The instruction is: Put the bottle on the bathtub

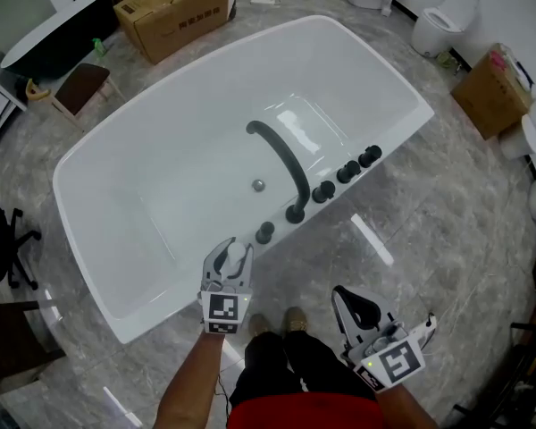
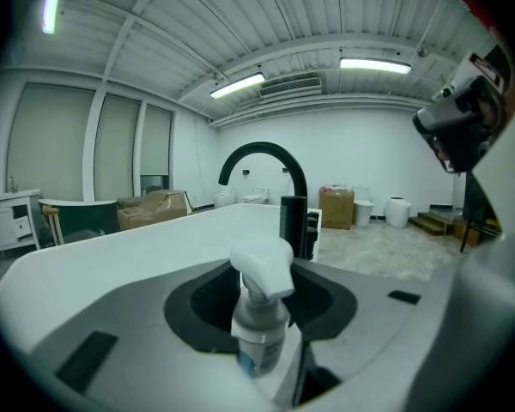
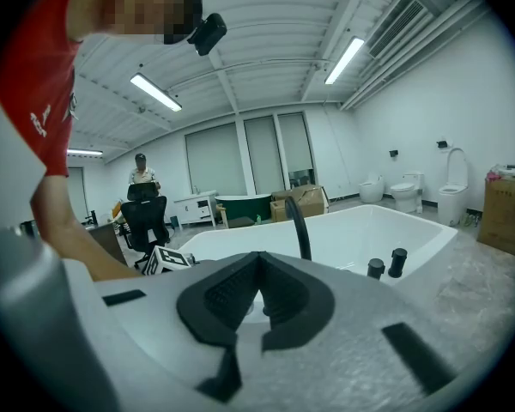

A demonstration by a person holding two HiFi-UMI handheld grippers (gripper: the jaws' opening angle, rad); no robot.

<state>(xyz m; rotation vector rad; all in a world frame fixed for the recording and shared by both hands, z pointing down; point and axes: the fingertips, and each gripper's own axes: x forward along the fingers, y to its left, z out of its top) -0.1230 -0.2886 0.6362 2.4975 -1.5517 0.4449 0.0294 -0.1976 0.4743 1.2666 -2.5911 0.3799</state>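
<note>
Left gripper (image 1: pixel 230 259) is clamped on the bottle (image 2: pixel 262 316), held over the near rim of the bathtub (image 1: pixel 152 298), apparently not yet resting on it. Right gripper (image 3: pixel 259 292) is closed and empty. Remaining: set down, release.

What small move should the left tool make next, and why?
Probably ease the left tool a little forward and down, to seat the bottle on the flat rim of the bathtub. The tool is shut on the upright bottle and hangs at the near rim beside a black knob. The bottle's base does not visibly rest on anything. The right tool is shut and empty.
</note>
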